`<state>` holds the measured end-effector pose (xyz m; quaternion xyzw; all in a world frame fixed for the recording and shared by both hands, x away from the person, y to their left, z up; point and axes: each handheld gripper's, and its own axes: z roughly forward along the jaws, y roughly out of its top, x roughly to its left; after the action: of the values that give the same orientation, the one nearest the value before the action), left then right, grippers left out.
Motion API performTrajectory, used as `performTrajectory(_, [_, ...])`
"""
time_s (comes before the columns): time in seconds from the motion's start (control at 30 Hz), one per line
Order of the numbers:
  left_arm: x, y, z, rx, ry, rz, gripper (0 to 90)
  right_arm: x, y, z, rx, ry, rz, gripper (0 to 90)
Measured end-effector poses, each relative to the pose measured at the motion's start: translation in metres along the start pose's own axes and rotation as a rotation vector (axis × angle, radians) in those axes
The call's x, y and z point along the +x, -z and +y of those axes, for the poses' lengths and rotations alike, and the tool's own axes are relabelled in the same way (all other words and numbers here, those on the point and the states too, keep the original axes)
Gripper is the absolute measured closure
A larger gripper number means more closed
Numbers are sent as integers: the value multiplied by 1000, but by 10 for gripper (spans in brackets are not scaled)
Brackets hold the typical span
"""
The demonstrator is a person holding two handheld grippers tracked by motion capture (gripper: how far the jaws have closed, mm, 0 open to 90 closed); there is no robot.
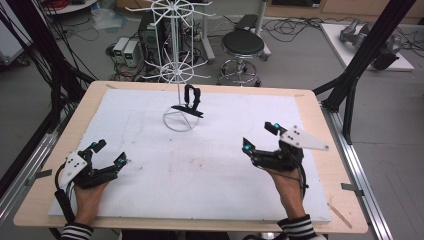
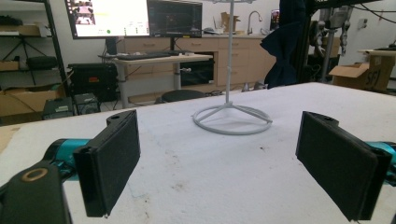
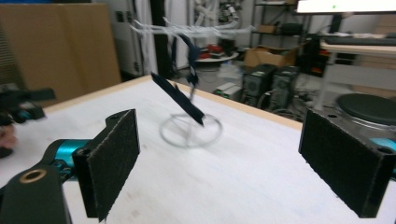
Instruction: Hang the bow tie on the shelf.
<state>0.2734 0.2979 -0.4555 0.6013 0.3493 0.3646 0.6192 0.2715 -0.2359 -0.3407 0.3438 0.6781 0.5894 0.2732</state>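
We see a white wire rack (image 1: 176,70) standing at the far middle of the table (image 1: 310,165). A dark strap (image 1: 191,104) hangs from it, its long side going up and down, with its flat bottom end pointing right. Our left gripper (image 1: 111,153) and right gripper (image 1: 260,136) sit near us, well apart. Both have jaws wide open and hold nothing.
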Motion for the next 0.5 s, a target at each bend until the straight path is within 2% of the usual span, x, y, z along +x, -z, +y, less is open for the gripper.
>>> performTrajectory(0.17, [-1,1,0,-7,-1,5,141,-9,25,-49,-68,-19,-66,116])
performTrajectory(0.3, [-1,0,0,-4,0,6,141,-16,34,-89,-108,-48,-124,116])
performTrajectory(0.37, [-1,0,0,-2,0,6,140,-19,34,-103,-109,-69,-146,116])
performTrajectory(0.5, [-1,0,0,-3,-1,7,141,-22,31,-118,-97,-62,-172,116])
